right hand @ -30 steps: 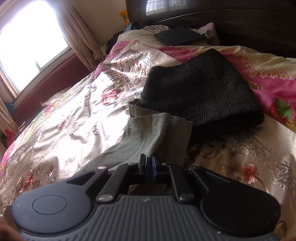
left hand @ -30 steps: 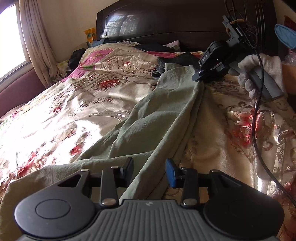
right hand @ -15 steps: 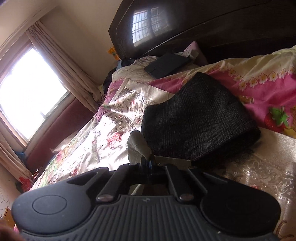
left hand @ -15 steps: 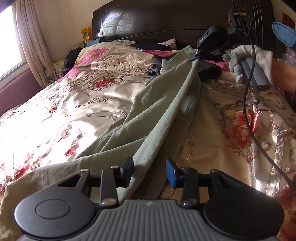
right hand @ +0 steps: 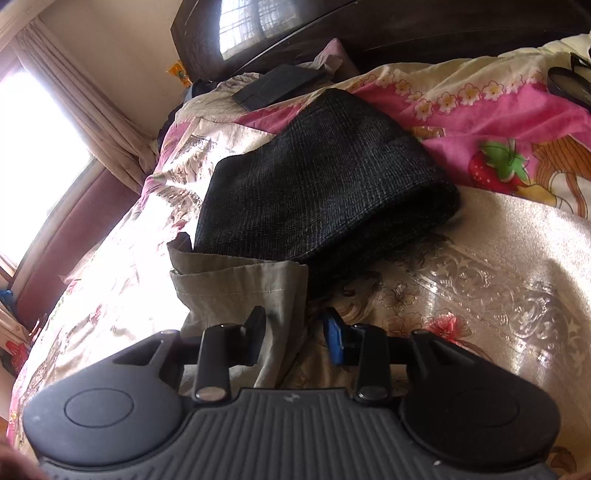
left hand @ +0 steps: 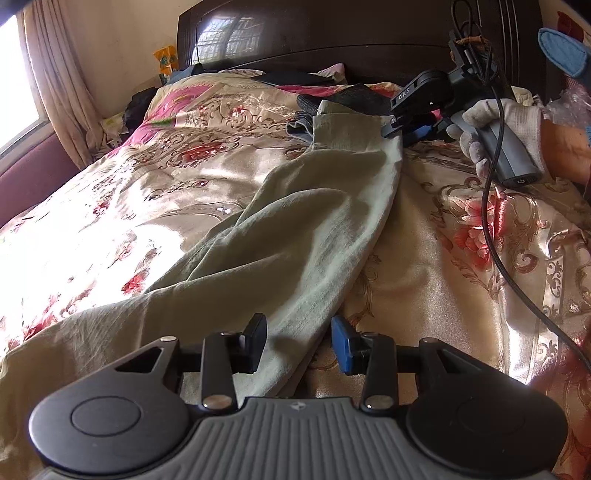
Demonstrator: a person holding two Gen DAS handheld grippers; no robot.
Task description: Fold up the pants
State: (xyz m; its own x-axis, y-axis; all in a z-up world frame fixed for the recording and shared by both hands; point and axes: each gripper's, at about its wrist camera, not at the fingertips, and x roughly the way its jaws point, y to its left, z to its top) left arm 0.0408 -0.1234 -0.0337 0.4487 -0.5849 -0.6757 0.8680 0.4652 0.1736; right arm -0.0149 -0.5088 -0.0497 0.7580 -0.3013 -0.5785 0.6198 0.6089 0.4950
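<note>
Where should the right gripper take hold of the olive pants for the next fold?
At the hem of the olive pants, approached from its free right-hand edge. The hem lies flat beside the black folded garment, and the right gripper, jaws opening, already straddles that edge.

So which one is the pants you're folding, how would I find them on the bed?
Start at the dark wooden headboard and look down across the shiny flowery bedspread. The pants are the long pale green cloth stretched down the bed, their hem touching a folded black knit garment. They are plain and wrinkled, while everything around them is flowered, pink or black.
</note>
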